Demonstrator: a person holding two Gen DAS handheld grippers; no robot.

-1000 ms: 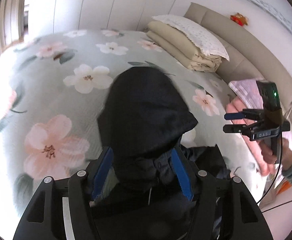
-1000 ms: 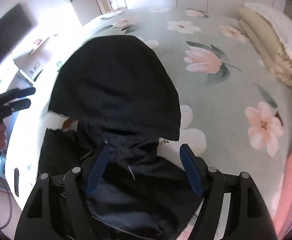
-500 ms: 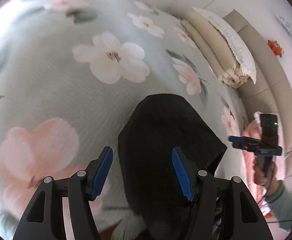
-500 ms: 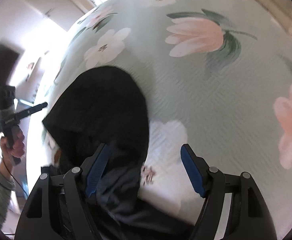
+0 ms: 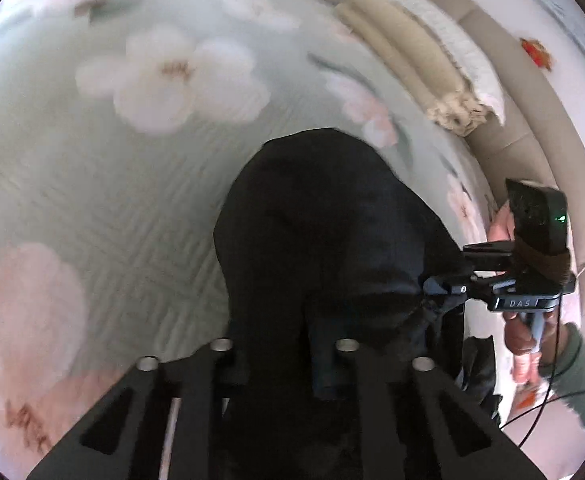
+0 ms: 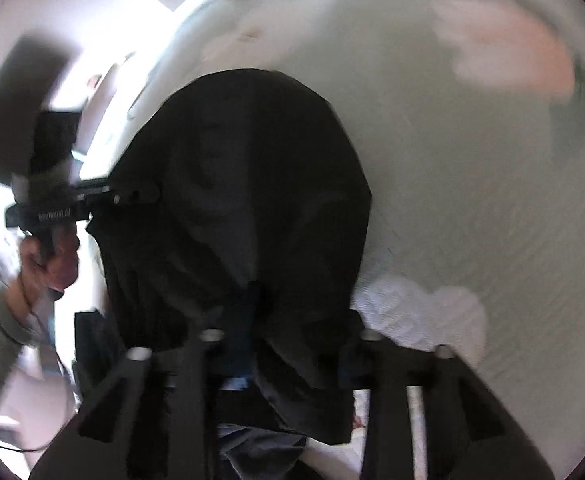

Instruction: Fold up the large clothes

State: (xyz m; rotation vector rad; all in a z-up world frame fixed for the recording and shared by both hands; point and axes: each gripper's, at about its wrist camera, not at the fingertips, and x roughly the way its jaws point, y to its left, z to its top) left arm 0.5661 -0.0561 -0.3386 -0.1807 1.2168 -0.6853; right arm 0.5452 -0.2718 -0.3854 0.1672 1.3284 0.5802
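Observation:
A black hooded jacket [image 5: 324, 216] lies on the floral bedspread [image 5: 104, 184], hood pointing away from me. My left gripper [image 5: 280, 364] is low over the jacket's collar, its fingers sunk in dark cloth and narrower than before; the frame is blurred. In the right wrist view the jacket [image 6: 252, 168] fills the middle and my right gripper [image 6: 288, 348] has cloth bunched between its fingers. The left gripper also shows in the right wrist view [image 6: 132, 196], touching the hood's left edge; the right gripper shows in the left wrist view [image 5: 448, 288] at the hood's right edge.
Folded beige bedding with a white pillow [image 5: 424, 64] lies at the head of the bed by the padded headboard [image 5: 532, 120]. The bed's edge and a bright floor [image 6: 104, 92] are to the left in the right wrist view.
Both grippers have dropped onto the jacket near the hood's base and their fingers have narrowed onto the cloth. The two grippers have come closer to each other.

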